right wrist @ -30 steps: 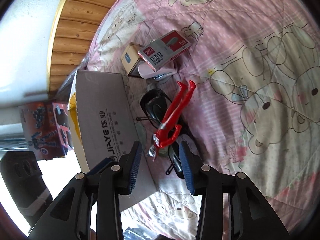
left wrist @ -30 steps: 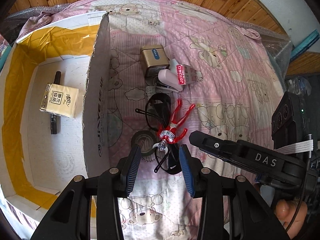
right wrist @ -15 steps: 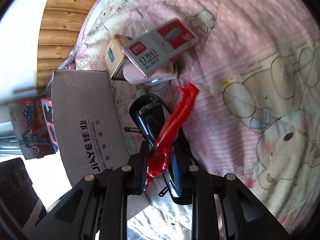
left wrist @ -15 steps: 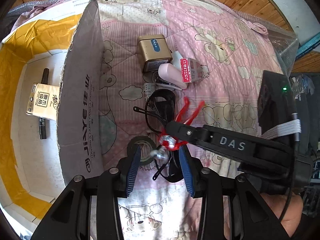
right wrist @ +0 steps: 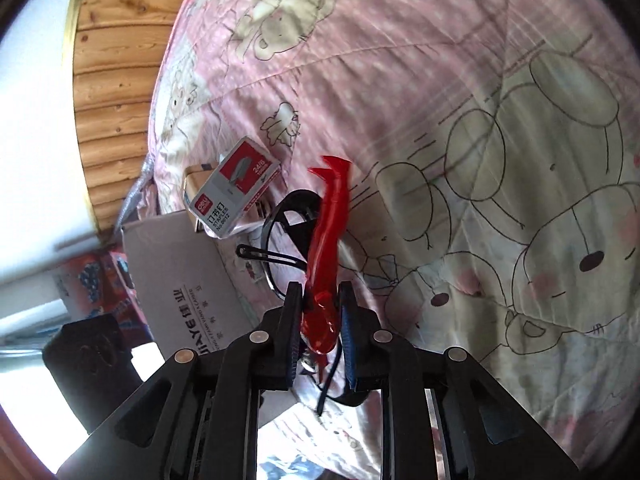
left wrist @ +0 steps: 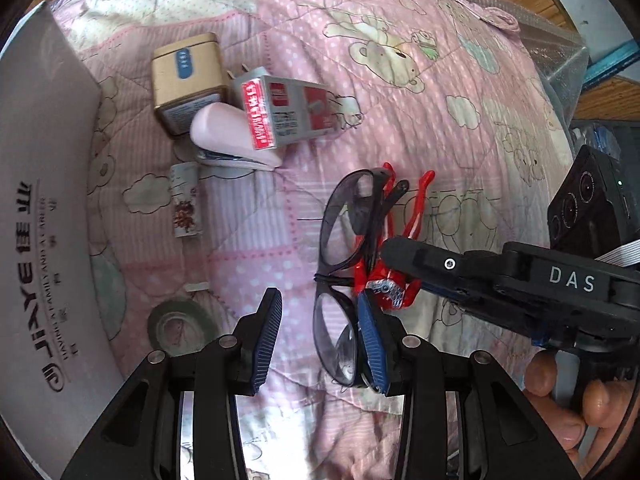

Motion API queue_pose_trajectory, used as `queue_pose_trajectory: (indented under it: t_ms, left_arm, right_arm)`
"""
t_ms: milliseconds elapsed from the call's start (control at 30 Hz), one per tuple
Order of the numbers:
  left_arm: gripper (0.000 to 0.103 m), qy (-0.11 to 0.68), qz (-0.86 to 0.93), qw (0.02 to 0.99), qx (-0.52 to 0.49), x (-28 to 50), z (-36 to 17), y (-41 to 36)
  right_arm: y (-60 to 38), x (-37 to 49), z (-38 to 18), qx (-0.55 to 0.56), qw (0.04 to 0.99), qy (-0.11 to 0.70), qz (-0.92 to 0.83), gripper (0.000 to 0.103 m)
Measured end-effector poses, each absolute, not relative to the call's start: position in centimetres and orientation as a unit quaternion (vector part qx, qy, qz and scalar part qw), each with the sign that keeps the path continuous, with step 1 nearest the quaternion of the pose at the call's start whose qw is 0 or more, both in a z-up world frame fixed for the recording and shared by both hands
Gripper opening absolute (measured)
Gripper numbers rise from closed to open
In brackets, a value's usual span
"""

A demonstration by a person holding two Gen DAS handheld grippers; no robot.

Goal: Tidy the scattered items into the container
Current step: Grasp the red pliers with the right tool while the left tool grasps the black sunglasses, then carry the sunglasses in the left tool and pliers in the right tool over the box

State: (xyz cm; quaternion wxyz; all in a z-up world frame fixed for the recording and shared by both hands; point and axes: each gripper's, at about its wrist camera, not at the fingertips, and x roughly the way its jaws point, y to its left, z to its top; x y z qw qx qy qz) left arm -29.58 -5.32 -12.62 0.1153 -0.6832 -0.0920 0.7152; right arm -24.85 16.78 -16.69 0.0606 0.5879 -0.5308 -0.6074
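Red-handled pliers stick out forward from my right gripper, which is shut on them. In the left wrist view the right gripper reaches in from the right with the pliers at its tip. Black-framed glasses lie on the pink quilt right under the pliers, and the glasses also show behind them. My left gripper is open and low over the quilt, its right finger beside the lower lens. The cardboard box wall stands at the left.
On the quilt lie a gold box, a staples box leaning on a pink stapler, a small tube and a tape roll. A hand holds the right gripper's handle. The box wall is left of the right gripper.
My right gripper has shut on the red pliers and raised them off the quilt. My left gripper has come closer to the quilt, and the box's inside has left its view.
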Motion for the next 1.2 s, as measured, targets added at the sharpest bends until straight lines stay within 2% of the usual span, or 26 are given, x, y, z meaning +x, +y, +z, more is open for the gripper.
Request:
queue_pose_trajectory:
  t_ms: [100, 200, 433, 467, 567, 700, 833, 867, 1200]
  left_arm:
    - [0.042, -0.092, 0.712, 0.131, -0.684, -30.1, -13.0, -4.1]
    - [0.042, -0.084, 0.707, 0.133, -0.689, -30.3, -13.6, -3.2]
    - [0.043, -0.056, 0.698, 0.141, -0.700, -29.9, -15.2, 0.2]
    - [0.043, -0.049, 0.698, 0.137, -0.701, -29.8, -15.7, 0.6]
    - [0.047, -0.027, 0.716, 0.134, -0.685, -29.6, -16.0, 1.7]
    - [0.043, -0.001, 0.732, 0.130, -0.669, -28.9, -15.8, 2.0]
    - [0.039, -0.013, 0.732, 0.132, -0.668, -28.9, -15.6, 1.2]
    - [0.033, -0.013, 0.732, 0.132, -0.668, -28.8, -15.5, 1.1]
    - [0.030, -0.026, 0.740, 0.132, -0.659, -27.8, -13.3, -0.7]
  right_arm:
    - [18.8, -23.9, -17.1, 0.573, 0.041, -0.550, -0.606, 0.019]
    - [20.6, -23.6, -16.7, 0.576, 0.022, -0.524, -0.627, 0.019]
    - [22.0, -23.6, -14.2, 0.624, 0.008, -0.330, -0.709, 0.022]
    - [21.8, -23.4, -14.3, 0.630, 0.012, -0.306, -0.714, 0.026]
    - [20.9, -23.5, -14.9, 0.645, 0.014, -0.243, -0.724, 0.034]
    - [20.1, -23.5, -14.6, 0.640, 0.023, -0.181, -0.747, 0.033]
    - [20.9, -22.6, -14.3, 0.631, 0.019, -0.189, -0.752, 0.020]
    - [21.1, -22.2, -14.2, 0.629, 0.018, -0.199, -0.751, 0.017]
    - [21.6, -18.5, -13.0, 0.623, 0.005, -0.267, -0.735, 0.016]
